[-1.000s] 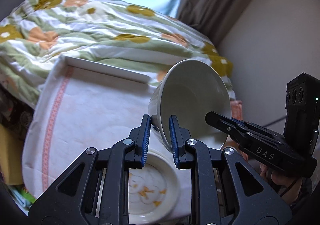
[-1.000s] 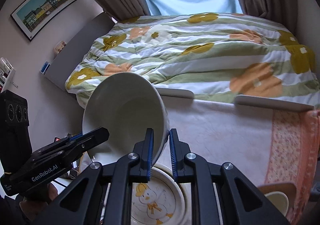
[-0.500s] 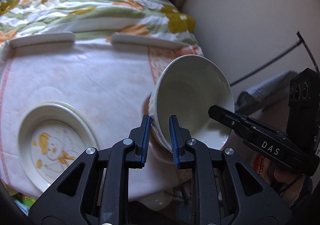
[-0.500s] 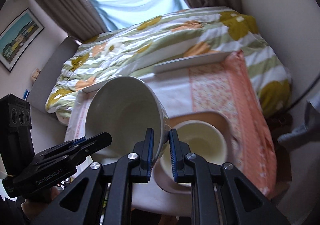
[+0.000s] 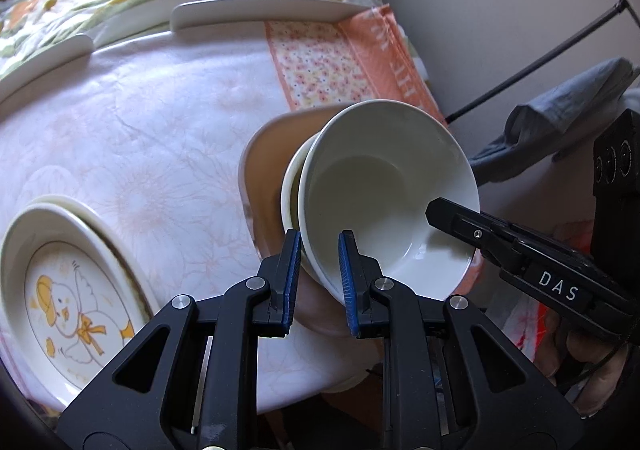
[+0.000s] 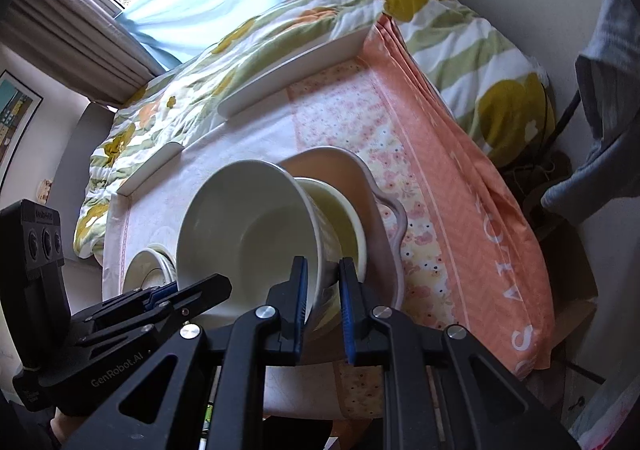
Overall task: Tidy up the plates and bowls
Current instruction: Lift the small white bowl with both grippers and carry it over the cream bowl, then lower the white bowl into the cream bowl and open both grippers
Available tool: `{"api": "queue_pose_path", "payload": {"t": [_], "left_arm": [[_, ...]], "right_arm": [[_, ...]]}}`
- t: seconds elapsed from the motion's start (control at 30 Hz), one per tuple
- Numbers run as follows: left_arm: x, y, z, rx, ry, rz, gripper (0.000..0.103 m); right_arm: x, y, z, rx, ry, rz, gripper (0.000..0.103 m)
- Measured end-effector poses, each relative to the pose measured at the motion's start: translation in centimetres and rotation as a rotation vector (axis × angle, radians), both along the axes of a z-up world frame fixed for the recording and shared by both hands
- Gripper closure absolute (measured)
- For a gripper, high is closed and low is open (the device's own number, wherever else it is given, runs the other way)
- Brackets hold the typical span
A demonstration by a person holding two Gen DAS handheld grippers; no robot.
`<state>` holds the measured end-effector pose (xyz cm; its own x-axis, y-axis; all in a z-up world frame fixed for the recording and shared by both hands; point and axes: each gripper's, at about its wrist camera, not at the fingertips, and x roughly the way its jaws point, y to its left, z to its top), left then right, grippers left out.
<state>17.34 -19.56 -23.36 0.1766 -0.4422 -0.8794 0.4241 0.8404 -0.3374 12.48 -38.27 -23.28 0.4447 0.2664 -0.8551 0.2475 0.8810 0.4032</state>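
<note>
Both the left hand-held gripper (image 5: pixel 318 274) and right hand-held gripper (image 6: pixel 323 306), each clamping the rim of the deep white ceramic bowl (image 5: pixel 384 197), have carried it from above the duck-printed plate (image 5: pixel 68 302) toward the smaller cream bowl (image 6: pixel 340 226) at frame centre, ready to nest.

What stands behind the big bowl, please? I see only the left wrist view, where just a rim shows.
Observer: A small bowl, empty and cream inside, standing in the pink dish.
Operator: Thank you. Does the right gripper really grip the big bowl?
Observer: Yes. The right gripper pinches the big bowl at its rim, one blue pad inside the wall and one outside.
</note>
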Motion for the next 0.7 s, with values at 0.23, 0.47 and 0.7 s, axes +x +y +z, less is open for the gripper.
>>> {"api": "queue_pose_path", "payload": {"t": [0.23,0.47,0.7], "left_arm": [[0.2,-1.3,0.2,0.082,-0.053,-0.061,0.086],[0.1,-2.3,0.3,0.171,-0.114,-0.097,0.086],[0.1,-2.6,0.3,0.189,-0.132,-0.1,0.086]], "right_arm": [[0.2,-0.1,-0.4,-0.002,0.011,-0.011,0.089],[0.5,-0.1,-0.3,-0.041,0.021,-0.005,0.089],[0.6,0.0,-0.3,-0.059,0.021,0.01,0.089]]}}
